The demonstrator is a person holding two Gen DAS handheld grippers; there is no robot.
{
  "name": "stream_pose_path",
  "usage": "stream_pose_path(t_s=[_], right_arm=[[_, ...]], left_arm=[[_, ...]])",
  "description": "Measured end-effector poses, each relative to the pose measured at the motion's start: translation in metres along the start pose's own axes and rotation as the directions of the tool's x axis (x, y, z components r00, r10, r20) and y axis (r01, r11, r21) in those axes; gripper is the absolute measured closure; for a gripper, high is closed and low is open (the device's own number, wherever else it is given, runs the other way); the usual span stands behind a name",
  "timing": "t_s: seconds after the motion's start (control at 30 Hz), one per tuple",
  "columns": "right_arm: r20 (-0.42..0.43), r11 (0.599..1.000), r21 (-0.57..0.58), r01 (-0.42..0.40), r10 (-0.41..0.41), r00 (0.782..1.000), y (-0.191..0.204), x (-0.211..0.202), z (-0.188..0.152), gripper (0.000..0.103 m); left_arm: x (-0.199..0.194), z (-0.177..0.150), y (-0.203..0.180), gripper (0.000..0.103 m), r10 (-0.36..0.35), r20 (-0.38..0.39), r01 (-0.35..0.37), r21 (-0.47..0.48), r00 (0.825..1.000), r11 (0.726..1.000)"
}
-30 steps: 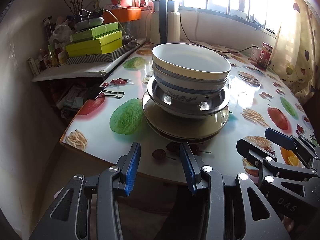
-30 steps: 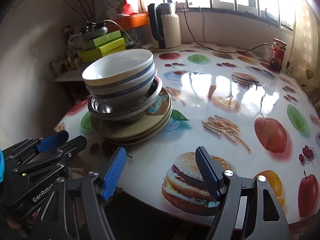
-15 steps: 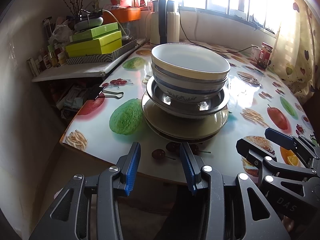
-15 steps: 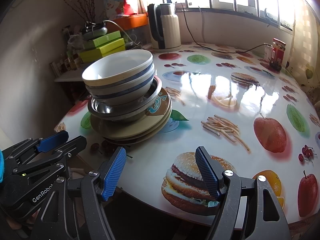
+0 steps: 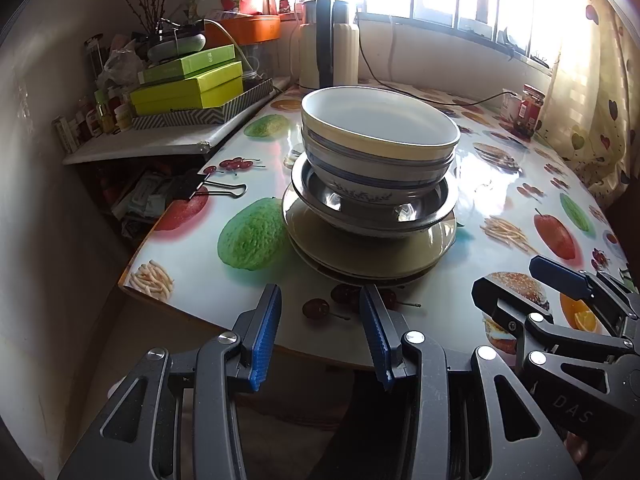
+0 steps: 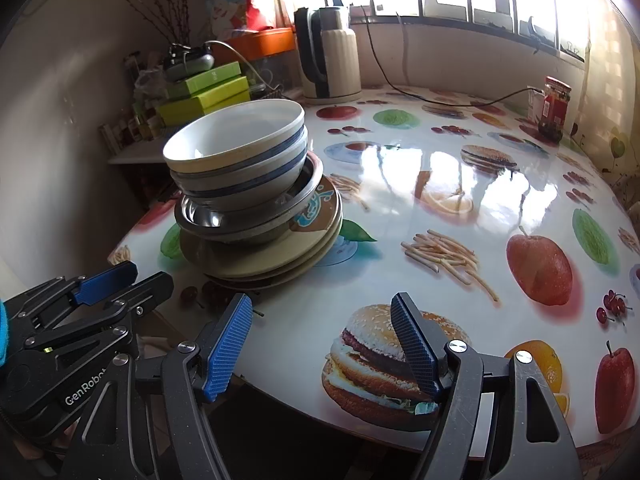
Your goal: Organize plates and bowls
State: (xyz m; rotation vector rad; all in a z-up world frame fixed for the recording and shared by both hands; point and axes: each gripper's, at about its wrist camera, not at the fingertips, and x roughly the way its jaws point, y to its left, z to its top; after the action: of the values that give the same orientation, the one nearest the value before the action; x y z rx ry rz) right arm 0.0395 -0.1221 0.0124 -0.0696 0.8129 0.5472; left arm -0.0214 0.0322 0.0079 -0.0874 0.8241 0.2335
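Note:
One stack stands near the table's front edge. Two white bowls with blue bands [image 5: 380, 136] [image 6: 240, 152] sit nested in a steel dish [image 5: 372, 208] [image 6: 224, 220]. Under it lie beige plates [image 5: 368, 248] [image 6: 272, 256]. My left gripper [image 5: 320, 320] hangs open at the table's edge, short of the stack, with nothing between its fingers. In the right wrist view my right gripper [image 6: 324, 340] stands open over the printed burger, to the right of the stack and apart from it. Each gripper also shows in the other's view: the right gripper [image 5: 524, 280] and the left gripper [image 6: 132, 276].
The table [image 6: 460, 184] has a glossy fruit-print cover. A kettle [image 5: 328, 44] [image 6: 328, 56] stands at the back, its cord running right. A red jar [image 6: 554, 108] is at the far right. Green boxes [image 5: 188, 84] sit on a side shelf. A binder clip [image 5: 200, 188] lies at the left edge.

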Motion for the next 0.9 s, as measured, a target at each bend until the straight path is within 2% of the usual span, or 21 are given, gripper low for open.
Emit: stream_pose_path(t_s=[0.9], right_arm=[[0.000,1.000,0.000,0.000,0.000,1.000,0.0001,0.0002,0.0003,0.030]], left_arm=[[0.0003,0.0010,-0.0014,0.061,-0.006,-0.001,0.006,0.005,1.000,1.000]])
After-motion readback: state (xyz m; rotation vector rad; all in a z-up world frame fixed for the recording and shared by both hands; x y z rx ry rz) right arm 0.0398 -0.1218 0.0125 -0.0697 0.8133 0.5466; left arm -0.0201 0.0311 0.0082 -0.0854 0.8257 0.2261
